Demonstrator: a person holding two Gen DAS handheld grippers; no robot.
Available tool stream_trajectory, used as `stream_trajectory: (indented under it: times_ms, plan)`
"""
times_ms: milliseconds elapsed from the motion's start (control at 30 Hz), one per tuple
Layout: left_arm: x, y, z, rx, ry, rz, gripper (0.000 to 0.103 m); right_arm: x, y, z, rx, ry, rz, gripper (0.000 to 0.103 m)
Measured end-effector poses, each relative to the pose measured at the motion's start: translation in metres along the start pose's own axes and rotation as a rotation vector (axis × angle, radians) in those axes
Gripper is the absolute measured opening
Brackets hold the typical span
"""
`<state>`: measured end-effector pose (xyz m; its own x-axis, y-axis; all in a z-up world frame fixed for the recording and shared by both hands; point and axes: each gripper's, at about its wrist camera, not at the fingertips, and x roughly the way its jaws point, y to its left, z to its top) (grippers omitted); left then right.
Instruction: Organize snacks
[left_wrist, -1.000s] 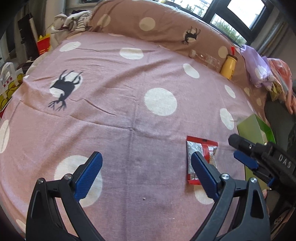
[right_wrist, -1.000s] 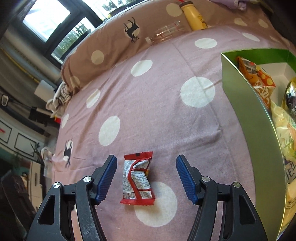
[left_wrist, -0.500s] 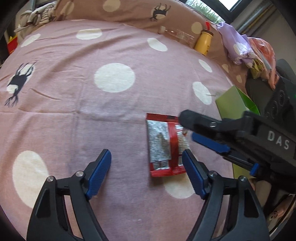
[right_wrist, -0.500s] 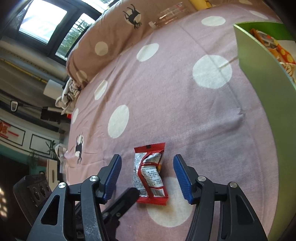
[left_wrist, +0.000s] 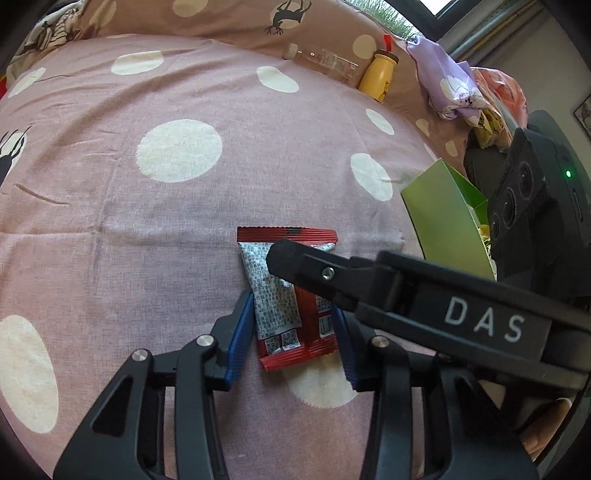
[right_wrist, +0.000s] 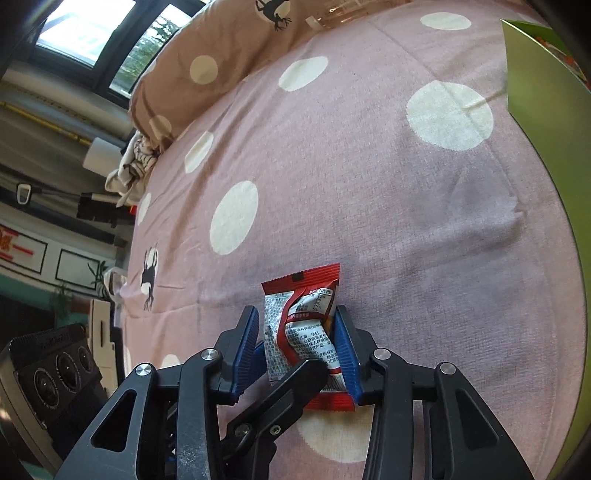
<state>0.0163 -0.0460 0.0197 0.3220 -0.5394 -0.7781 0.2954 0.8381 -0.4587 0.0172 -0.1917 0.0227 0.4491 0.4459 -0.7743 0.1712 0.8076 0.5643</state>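
Red snack packet (left_wrist: 291, 299) on the polka-dot bedspread (left_wrist: 177, 221), near the green box (left_wrist: 443, 218): left gripper (left_wrist: 295, 332) and right gripper (right_wrist: 299, 343), jaws just closing, both grasping it.

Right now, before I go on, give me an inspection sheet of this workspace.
Surface: pink polka-dot bedspread, lightly creased.
Job's things: one red snack packet lying flat on the bedspread; green box to its right, snacks barely visible inside.
Clutter: yellow bottle and clear bottle against the brown pillow; crumpled purple cloth beyond.
Grippers: left gripper and right gripper both have just been closing, blue pads against the same packet's two sides; the right one lies across the left camera's view.
Cables: nothing seen.
Surroundings: window behind the pillow; furniture beside the bed.
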Motion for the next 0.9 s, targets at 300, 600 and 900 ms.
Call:
stream_trajectory:
  times_ms: [300,600,900]
  plan:
    - [-0.041,-0.045,-0.002,0.129,-0.149,-0.003,0.038,-0.059,0.023,-0.009,-0.090,-0.173,-0.048,0.044]
    - [-0.061,-0.138,-0.002,0.362,-0.273,-0.132,0.039,-0.167,0.000,-0.022,-0.060,-0.465,-0.110,0.045]
    - [-0.023,-0.208,-0.004,0.520,-0.182,-0.248,0.039,-0.218,-0.066,-0.027,0.136,-0.589,-0.207,0.045]
